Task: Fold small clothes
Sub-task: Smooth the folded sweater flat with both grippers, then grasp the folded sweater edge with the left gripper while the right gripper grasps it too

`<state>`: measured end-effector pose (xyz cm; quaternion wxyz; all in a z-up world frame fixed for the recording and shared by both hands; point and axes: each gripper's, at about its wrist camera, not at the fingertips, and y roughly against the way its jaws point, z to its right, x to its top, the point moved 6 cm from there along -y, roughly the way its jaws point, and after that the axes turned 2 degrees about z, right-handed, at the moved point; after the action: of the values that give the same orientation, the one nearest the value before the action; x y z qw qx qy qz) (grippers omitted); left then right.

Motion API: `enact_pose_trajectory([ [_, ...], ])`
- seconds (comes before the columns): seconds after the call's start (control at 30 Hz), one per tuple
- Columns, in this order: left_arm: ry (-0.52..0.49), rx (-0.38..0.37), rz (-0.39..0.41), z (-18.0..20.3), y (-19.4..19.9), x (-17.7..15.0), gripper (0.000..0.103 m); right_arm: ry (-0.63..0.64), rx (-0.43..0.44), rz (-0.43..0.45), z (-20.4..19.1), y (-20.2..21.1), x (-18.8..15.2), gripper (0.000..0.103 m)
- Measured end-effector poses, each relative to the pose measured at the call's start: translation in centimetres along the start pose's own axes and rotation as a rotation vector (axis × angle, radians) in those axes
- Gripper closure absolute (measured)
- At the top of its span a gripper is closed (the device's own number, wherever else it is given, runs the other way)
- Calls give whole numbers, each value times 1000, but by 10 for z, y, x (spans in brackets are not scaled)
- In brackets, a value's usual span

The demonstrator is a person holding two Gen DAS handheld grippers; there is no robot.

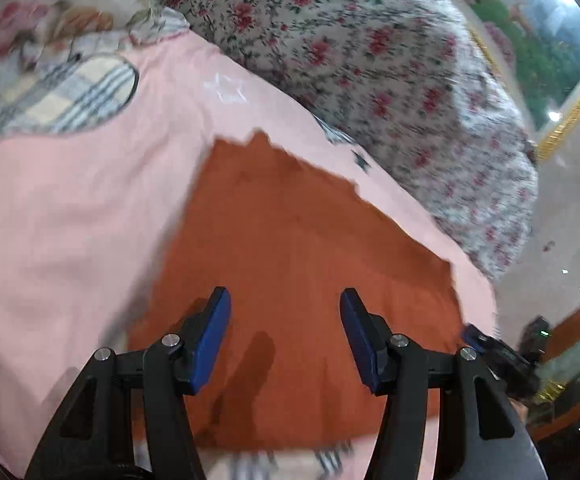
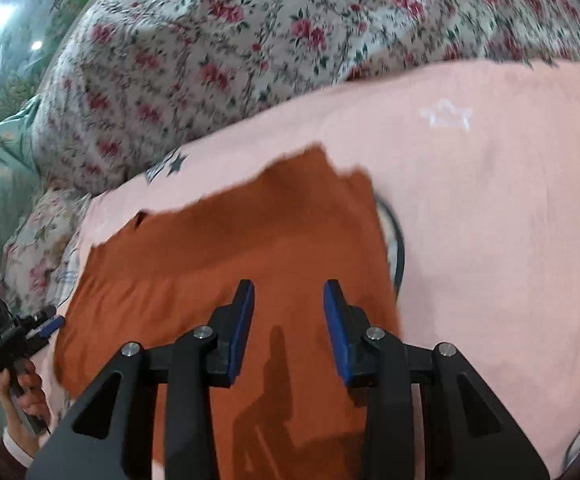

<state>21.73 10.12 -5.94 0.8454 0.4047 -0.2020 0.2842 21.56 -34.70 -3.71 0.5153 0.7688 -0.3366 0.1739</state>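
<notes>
A rust-orange garment lies flat on a pink bed sheet, with a ragged far edge. My left gripper hovers over its near part, jaws open, nothing between the blue pads. My right gripper hangs over the same garment near its right edge, jaws apart and empty. Each view catches the other tool at the cloth's side: the right gripper and the left gripper, held by a hand.
A bulky rose-print quilt is heaped along the far side of the pink sheet. A plaid patch shows at the left. A gilt-framed painting hangs beyond, with pale floor to the right.
</notes>
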Motion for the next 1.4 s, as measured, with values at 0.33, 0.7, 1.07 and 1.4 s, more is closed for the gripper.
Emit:
enact_pose_trajectory([
  [0.33,18,33,-96,8,28,-110,33,-99,29,1,6,40,-70,63],
  [0.7,202,72,71,-26,2,-64,29,-77,71,-14,-19,56,-78,59],
  [1.07,127,113,74,-18,-23,-16,92,-101,127,-25,-19,47,-59,58],
  [1.4,-297,6,57,139,-36,-28,92,-137,169,-71,-2,41,-38,58],
])
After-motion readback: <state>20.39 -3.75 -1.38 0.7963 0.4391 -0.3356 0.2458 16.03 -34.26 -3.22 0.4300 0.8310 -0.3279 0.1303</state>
